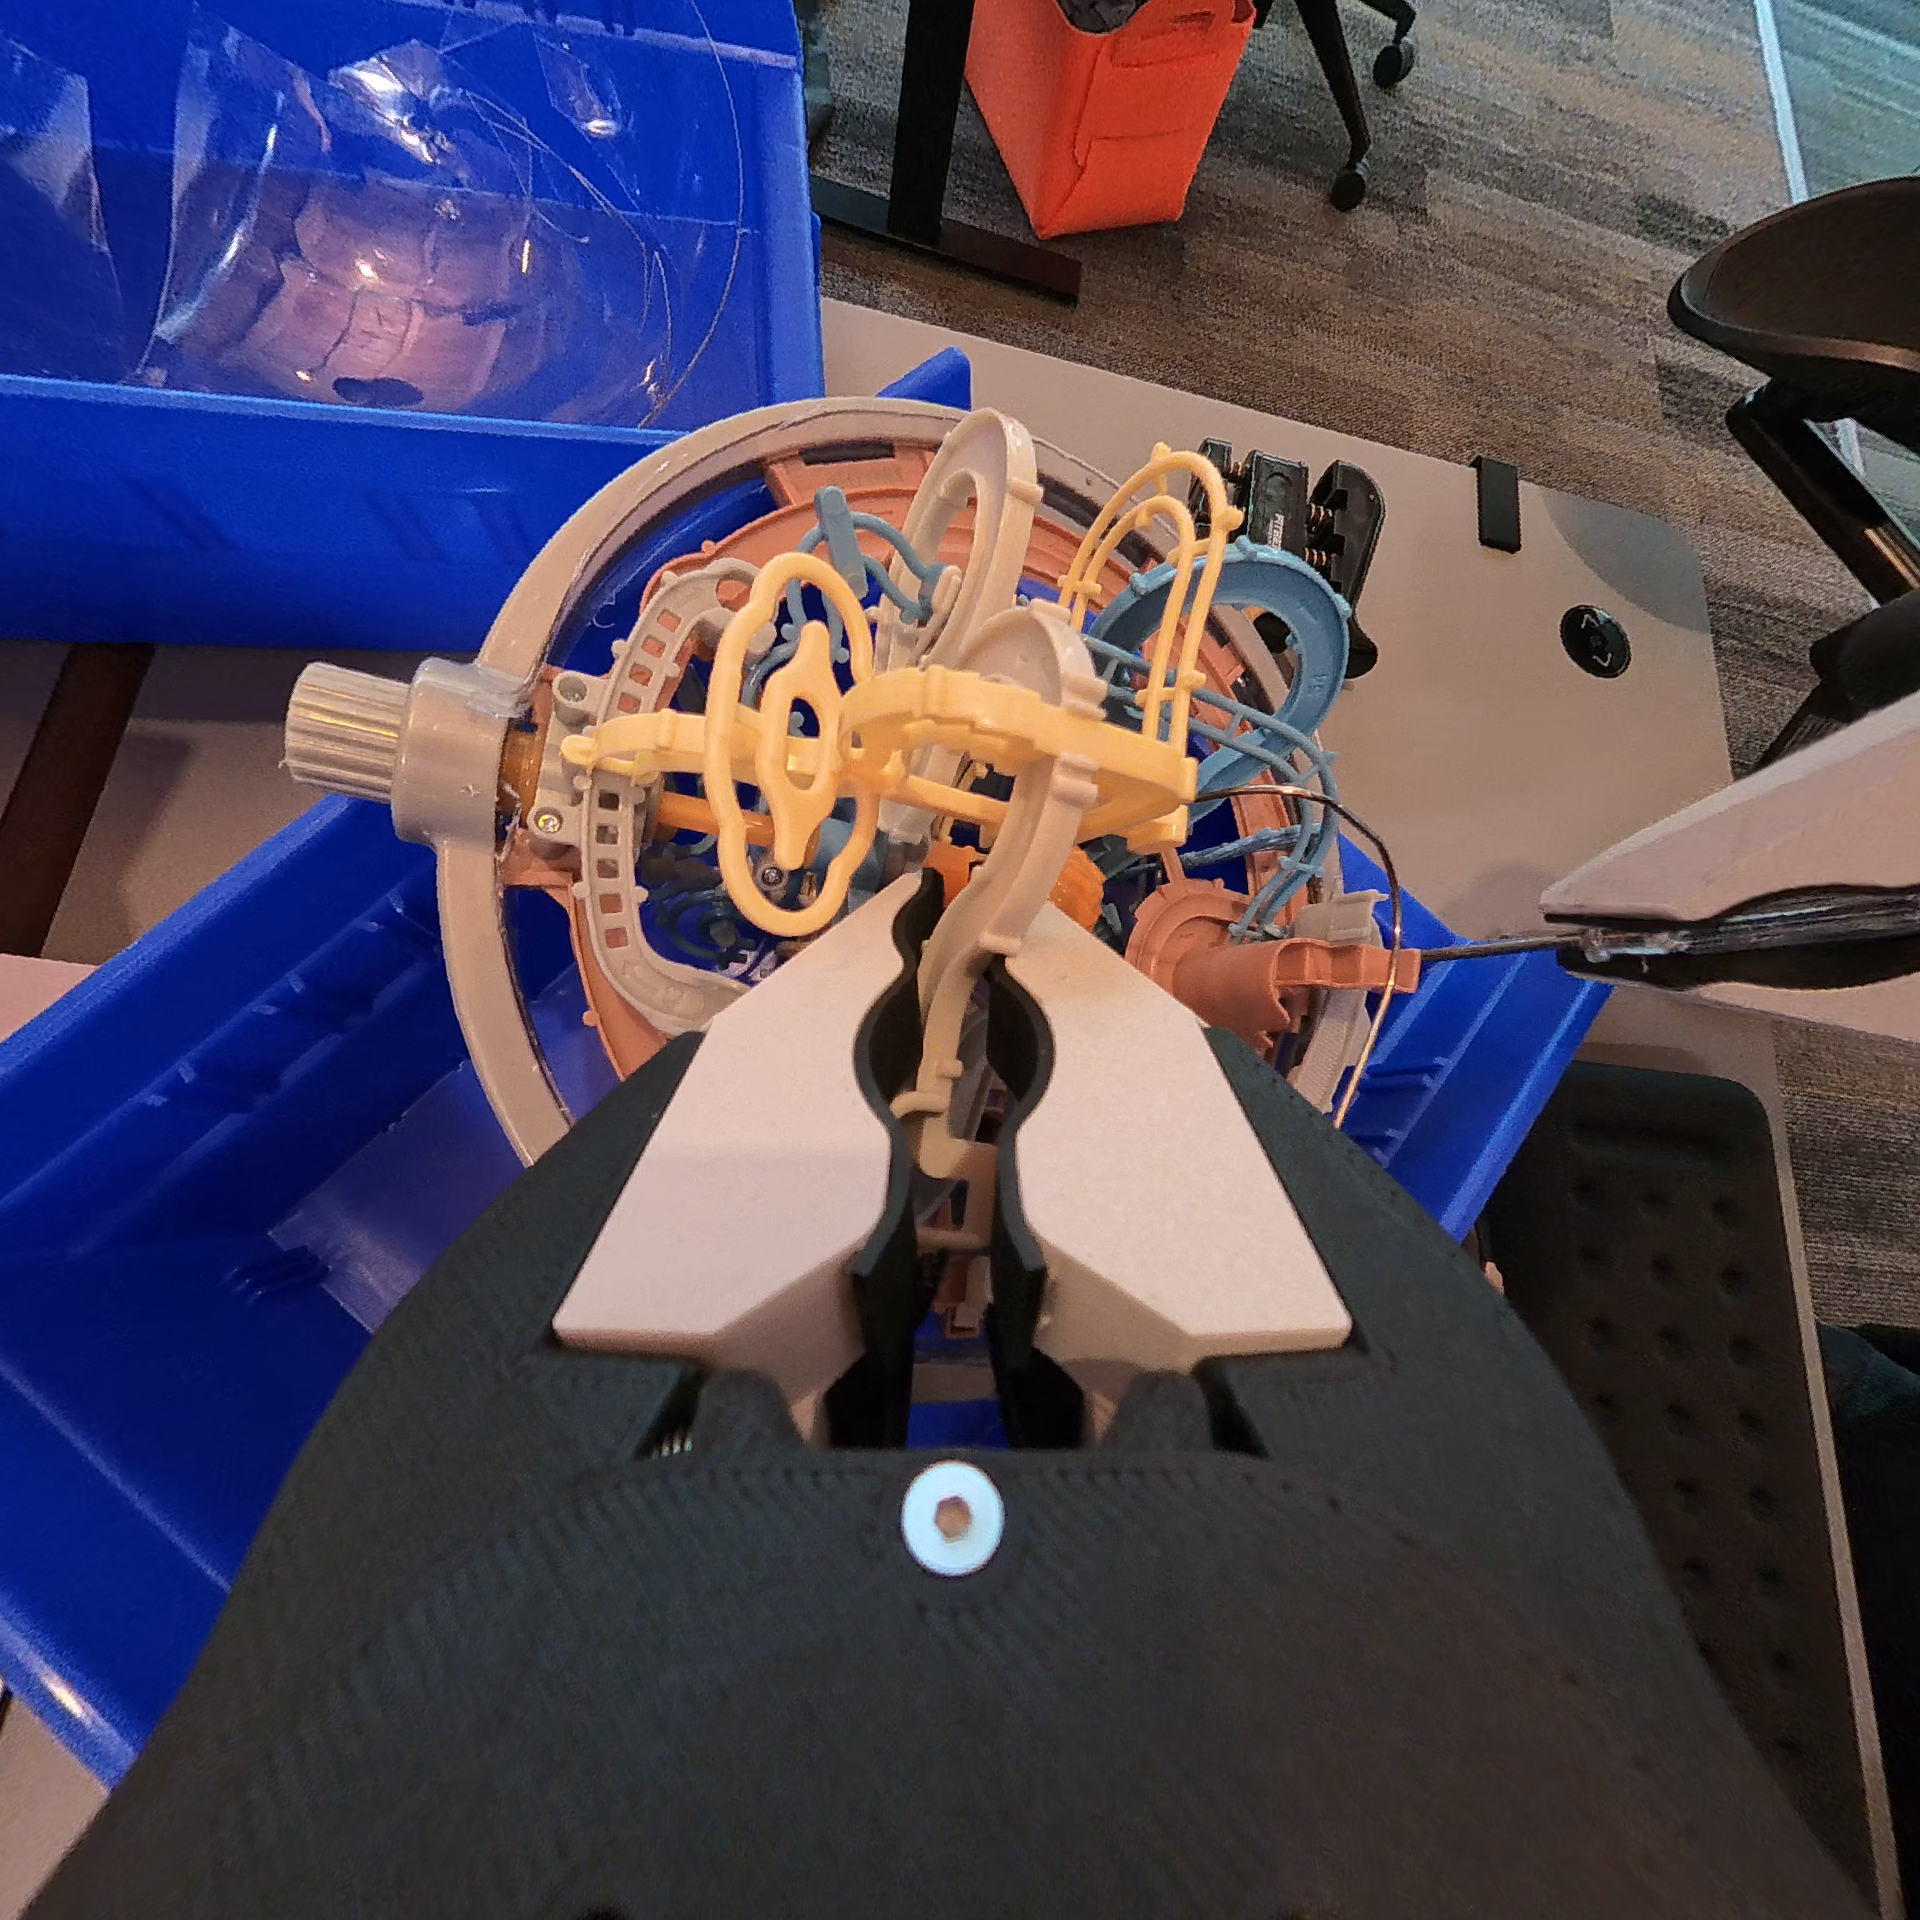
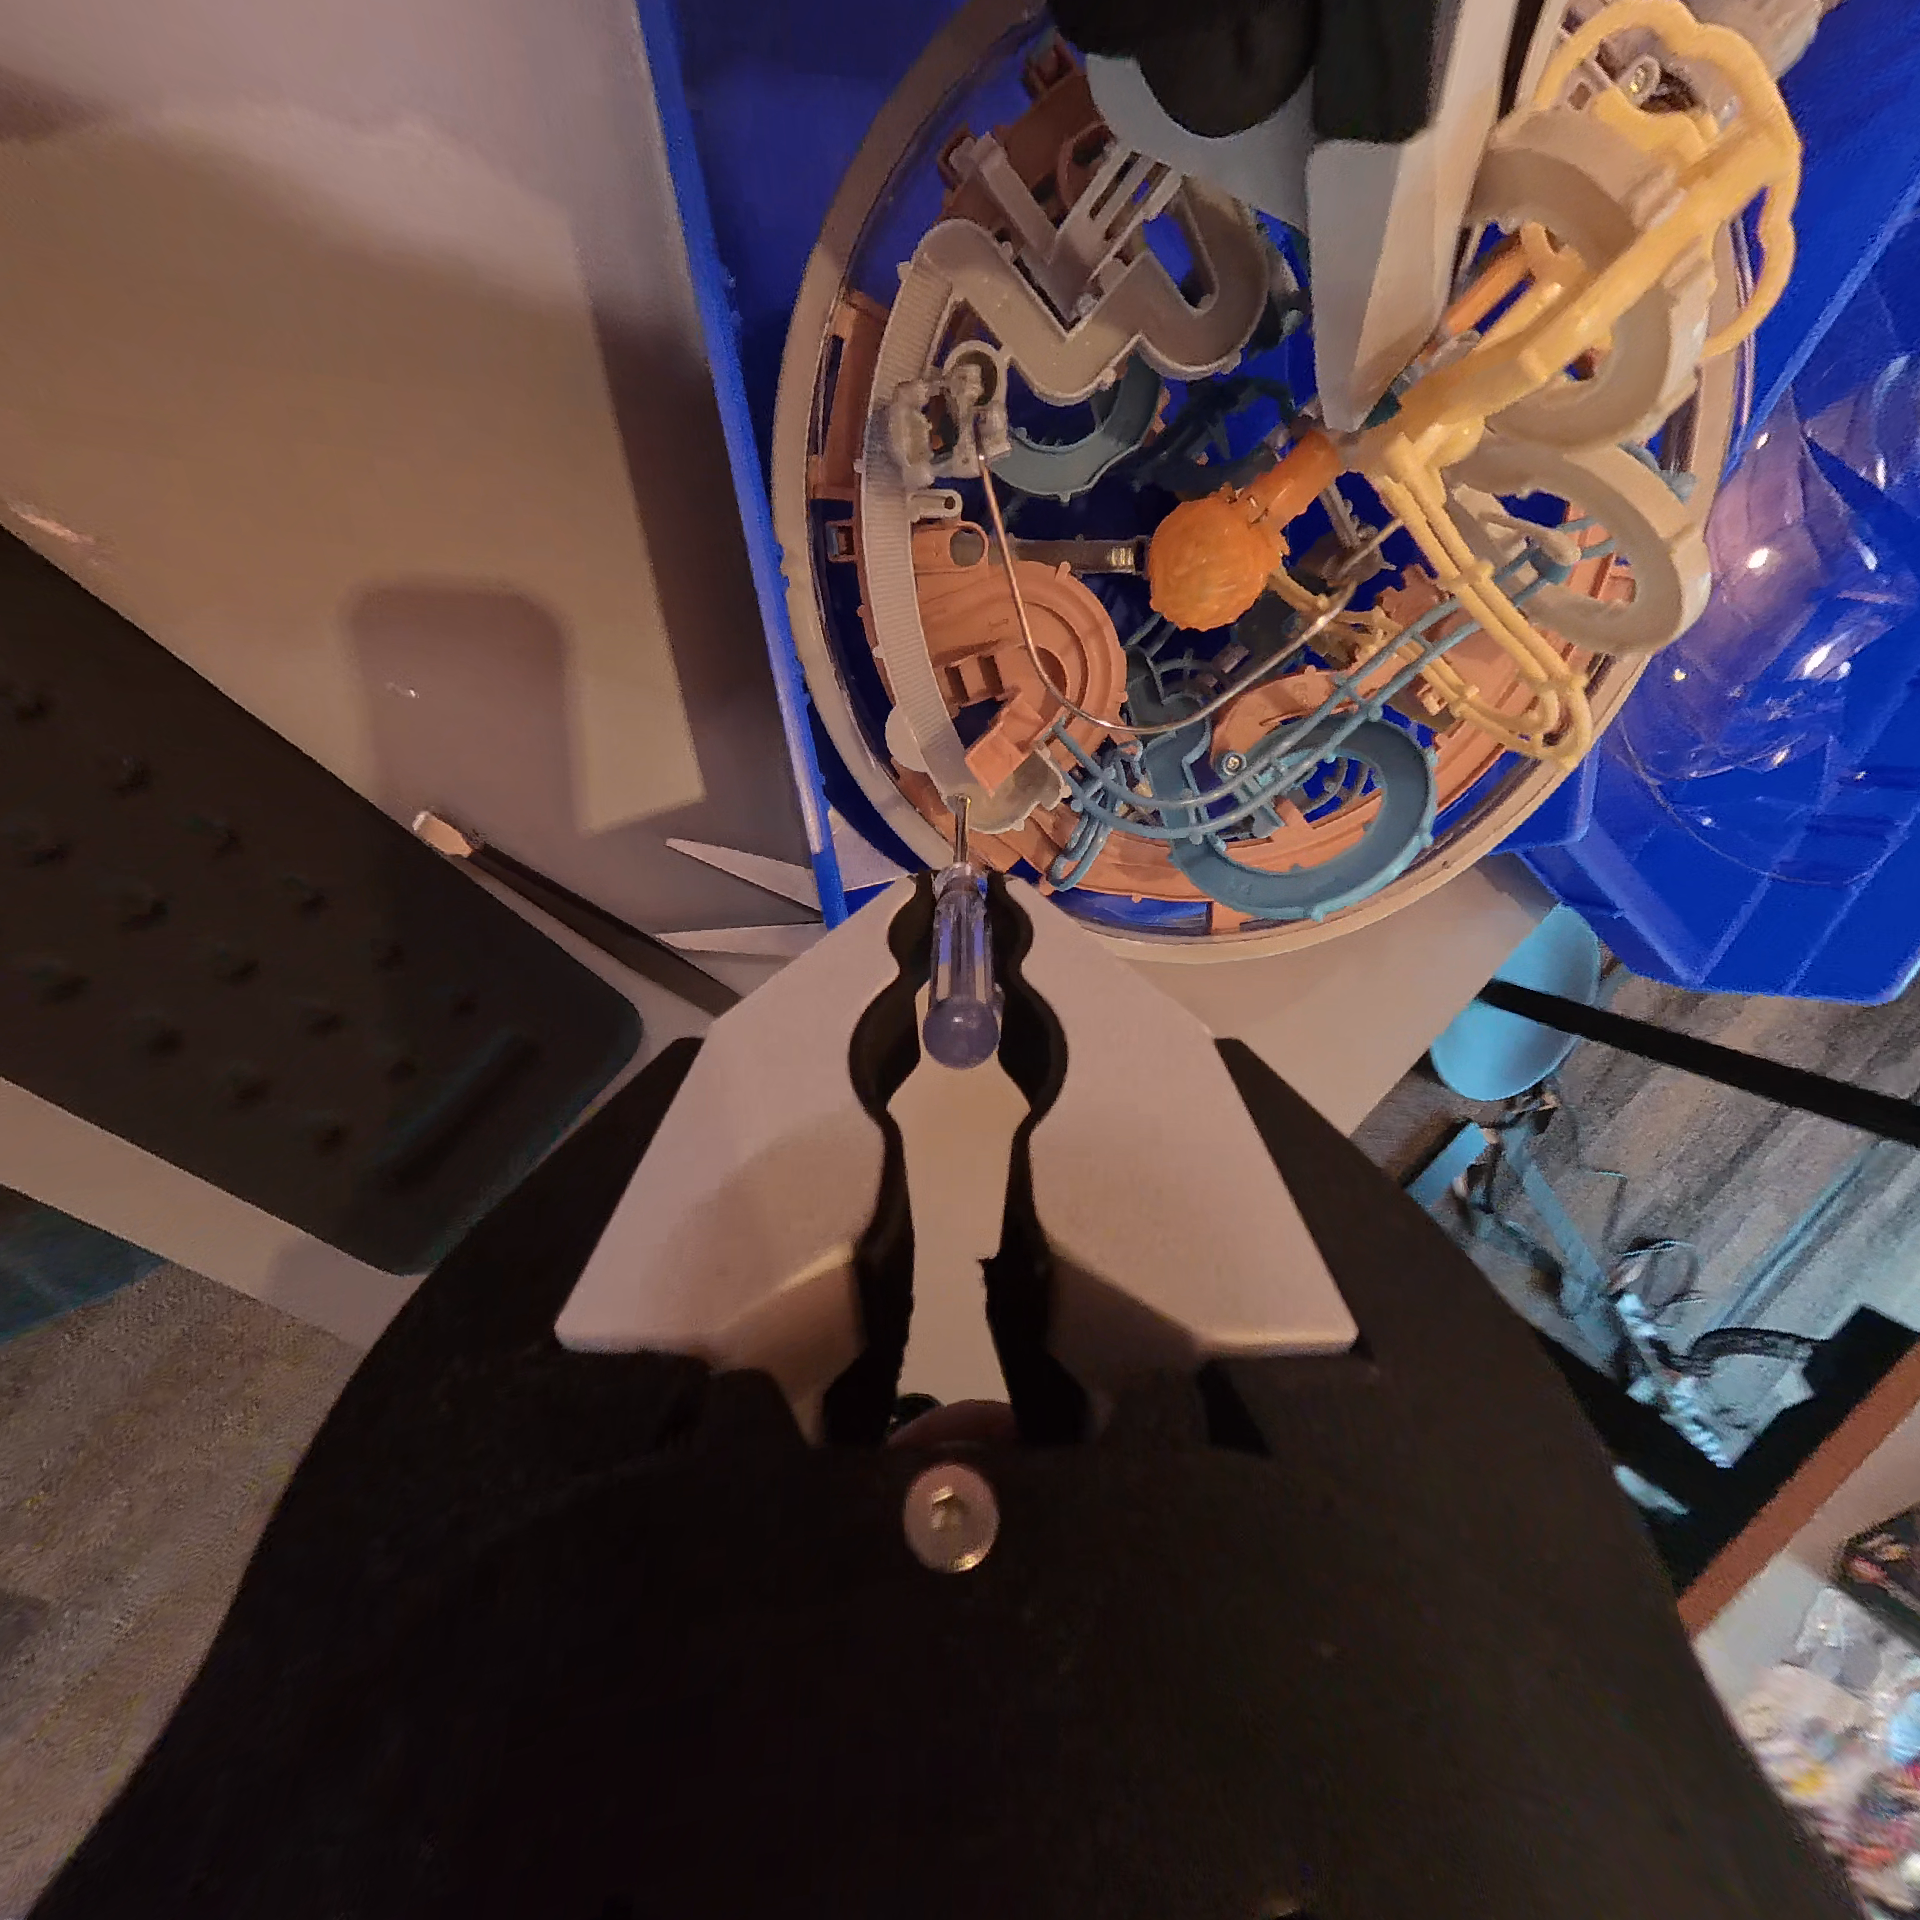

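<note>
Now maze toy [image 1: 935, 727] strut between left jaws, screwdriver [image 2: 961, 982] between right jaws

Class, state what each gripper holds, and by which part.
Left gripper: multicoloured plastic maze ball, by a cream track strut. Right gripper: small clear-handled screwdriver, by its handle.

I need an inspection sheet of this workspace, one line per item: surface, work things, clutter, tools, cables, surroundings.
Surface: grey desk, corner visible, with a control button panel.
Work things: open maze ball of coloured plastic tracks, over a blue bin; small screwdriver with clear handle, tip at the ball's rim.
Clutter: clear dome in a second blue bin; black perforated mat; black clips.
Tools: left tool shut on a cream track piece; right tool shut on the screwdriver.
Cables: thin metal wire inside the ball.
Surroundings: carpet, orange bag, chair legs.
</note>
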`<state>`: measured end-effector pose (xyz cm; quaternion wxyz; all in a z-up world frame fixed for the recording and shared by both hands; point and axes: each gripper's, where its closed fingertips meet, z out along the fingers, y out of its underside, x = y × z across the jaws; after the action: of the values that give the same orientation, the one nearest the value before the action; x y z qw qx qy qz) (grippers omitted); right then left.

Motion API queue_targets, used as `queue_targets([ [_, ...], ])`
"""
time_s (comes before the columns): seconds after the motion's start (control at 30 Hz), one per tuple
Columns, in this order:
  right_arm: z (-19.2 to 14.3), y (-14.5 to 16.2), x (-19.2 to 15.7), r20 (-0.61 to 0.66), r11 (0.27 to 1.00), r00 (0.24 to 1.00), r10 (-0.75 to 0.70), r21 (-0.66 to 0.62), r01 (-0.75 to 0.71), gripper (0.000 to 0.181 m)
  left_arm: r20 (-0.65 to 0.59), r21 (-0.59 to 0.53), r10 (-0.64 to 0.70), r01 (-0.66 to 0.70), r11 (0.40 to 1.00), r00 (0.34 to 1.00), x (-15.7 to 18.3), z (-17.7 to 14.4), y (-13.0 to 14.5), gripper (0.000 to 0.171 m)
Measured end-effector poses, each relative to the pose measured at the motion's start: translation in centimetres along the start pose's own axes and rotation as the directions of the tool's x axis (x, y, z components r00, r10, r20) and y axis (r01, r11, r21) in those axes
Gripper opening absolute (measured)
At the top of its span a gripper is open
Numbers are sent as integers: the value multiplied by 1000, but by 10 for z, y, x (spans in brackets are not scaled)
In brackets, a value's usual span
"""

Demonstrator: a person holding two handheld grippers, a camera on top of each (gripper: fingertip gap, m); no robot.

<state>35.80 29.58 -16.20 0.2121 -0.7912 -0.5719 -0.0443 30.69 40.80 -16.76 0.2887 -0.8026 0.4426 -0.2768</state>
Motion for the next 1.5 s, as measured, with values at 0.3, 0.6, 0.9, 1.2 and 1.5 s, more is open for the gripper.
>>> queue_targets([
  [0.3, 2, -5, -2, 13, 918, 928, -372, -141, 370, 6, -13, 9, 0, 0, 1000, 1000, 0, 0, 0, 4],
  [0.6, 2, -3, -2, 79, 647, 669, -739, -189, 738, 7, -28, 12, 3, -3, 1000, 1000, 3, 1, -1, 4],
  [0.9, 3, -1, -3, 87, 350, 382, -920, -257, 901, 7, -23, 11, 4, -4, 1000, 1000, 3, 2, -2, 4],
  [1.2, 5, 5, 7, -15, 719, 731, -682, -200, 666, 8, -33, 24, 3, -2, 1000, 999, 4, 3, -4, 4],
  [1.5, 2, -2, 4, -27, 925, 925, -379, -2, 379, 18, -32, 22, 3, -2, 1000, 999, 4, 4, -4, 4],
])
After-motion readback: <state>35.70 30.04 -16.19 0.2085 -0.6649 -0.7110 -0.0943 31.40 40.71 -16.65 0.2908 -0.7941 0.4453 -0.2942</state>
